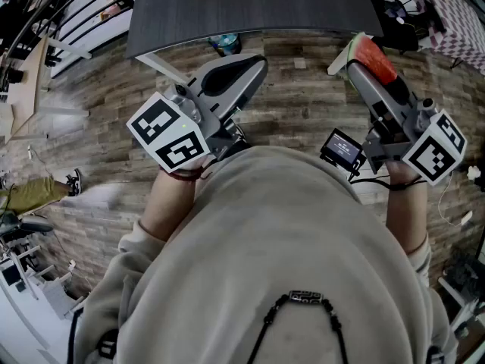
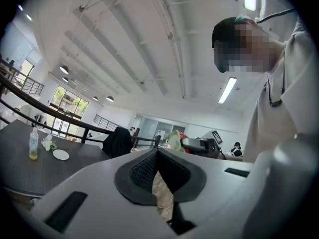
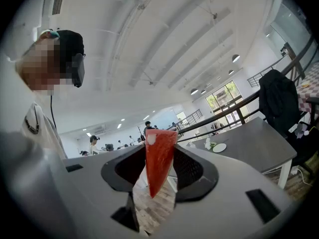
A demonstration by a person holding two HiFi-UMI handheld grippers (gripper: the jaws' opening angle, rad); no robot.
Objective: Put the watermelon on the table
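A red wedge of watermelon [image 3: 158, 159] with a pale green rind [image 1: 350, 50] stands between the jaws of my right gripper [image 3: 159, 151], which is shut on it. In the head view the slice [image 1: 373, 58] sticks out of the right gripper [image 1: 355, 61] above the wood floor, just short of the dark grey table [image 1: 258, 6]. My left gripper [image 1: 256, 61] is held level beside it with its jaws shut and nothing in them; in the left gripper view its pads [image 2: 149, 166] meet at the tip. That view also shows the watermelon [image 2: 175, 138] at a distance.
On the table stand a bottle [image 2: 33, 143] and a white plate [image 2: 61, 154]; both also show in the right gripper view, the plate [image 3: 219, 147] beside the bottle [image 3: 207, 143]. A black jacket [image 3: 275, 96] hangs on a chair at the far right. A railing [image 1: 83, 14] runs at the left.
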